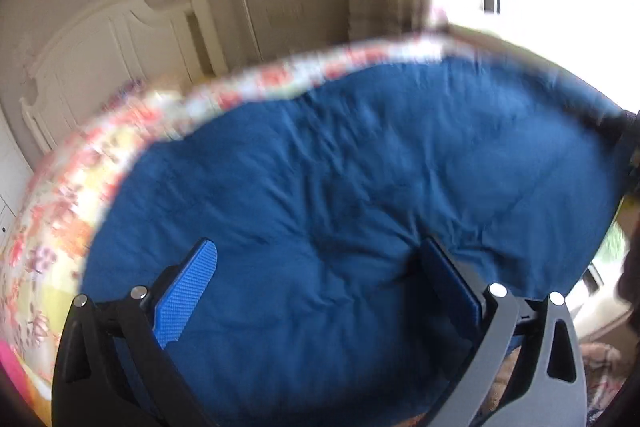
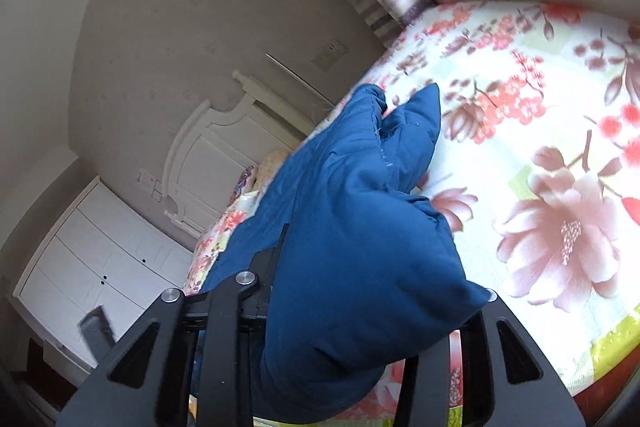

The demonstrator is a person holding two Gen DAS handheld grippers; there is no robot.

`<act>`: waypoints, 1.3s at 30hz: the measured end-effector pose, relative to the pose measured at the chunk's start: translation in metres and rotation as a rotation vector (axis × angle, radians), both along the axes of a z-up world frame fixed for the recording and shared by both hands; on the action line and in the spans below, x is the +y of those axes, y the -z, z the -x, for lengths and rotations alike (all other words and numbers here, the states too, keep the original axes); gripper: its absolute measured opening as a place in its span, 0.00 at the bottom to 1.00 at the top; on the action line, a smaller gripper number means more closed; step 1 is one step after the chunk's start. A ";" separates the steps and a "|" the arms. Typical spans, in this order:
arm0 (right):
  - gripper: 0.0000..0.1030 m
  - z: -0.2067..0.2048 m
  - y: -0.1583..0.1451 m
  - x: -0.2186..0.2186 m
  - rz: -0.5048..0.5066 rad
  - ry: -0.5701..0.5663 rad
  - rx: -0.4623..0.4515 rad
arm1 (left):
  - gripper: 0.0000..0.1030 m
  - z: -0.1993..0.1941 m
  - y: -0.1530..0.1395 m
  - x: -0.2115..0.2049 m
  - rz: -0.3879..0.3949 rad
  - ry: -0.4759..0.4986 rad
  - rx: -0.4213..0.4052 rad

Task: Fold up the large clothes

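Blue padded garment [image 2: 352, 227] on floral bed [image 2: 560, 107]; right hand-held gripper [image 2: 360, 307] pinching lifted corner, left hand-held gripper [image 1: 320, 291] spread above cloth. Fold step under way; next: carry corner across, lay flat.

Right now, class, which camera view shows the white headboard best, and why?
The right wrist view: the headboard stands sharp against the wall, its arched top and panels showing beyond the blue garment. The left wrist view shows it too, but blurred and pale, its lower part hidden behind the floral bedspread.
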State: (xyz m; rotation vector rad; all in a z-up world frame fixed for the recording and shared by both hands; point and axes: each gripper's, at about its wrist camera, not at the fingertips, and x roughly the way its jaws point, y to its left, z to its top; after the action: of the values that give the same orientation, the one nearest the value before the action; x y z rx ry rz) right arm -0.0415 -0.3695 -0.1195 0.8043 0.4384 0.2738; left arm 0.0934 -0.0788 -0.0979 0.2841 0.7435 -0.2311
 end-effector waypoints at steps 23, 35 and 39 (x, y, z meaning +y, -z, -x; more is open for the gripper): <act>0.40 0.045 0.023 0.473 1.775 -0.548 -0.551 | 0.96 0.104 -0.082 0.309 0.626 -0.318 -0.255; 0.31 0.020 -0.082 0.431 1.297 -0.501 -0.484 | 0.96 0.057 -0.113 0.279 0.535 -0.221 -0.292; 0.31 0.019 -0.058 0.468 1.393 -0.525 -0.485 | 0.96 0.062 -0.121 0.297 0.591 -0.267 -0.318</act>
State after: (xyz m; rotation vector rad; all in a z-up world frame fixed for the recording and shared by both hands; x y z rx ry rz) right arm -0.0607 0.0988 -0.0612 -0.7518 0.2699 0.5314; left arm 0.0310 0.2178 0.0230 -0.3342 0.3662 -0.1383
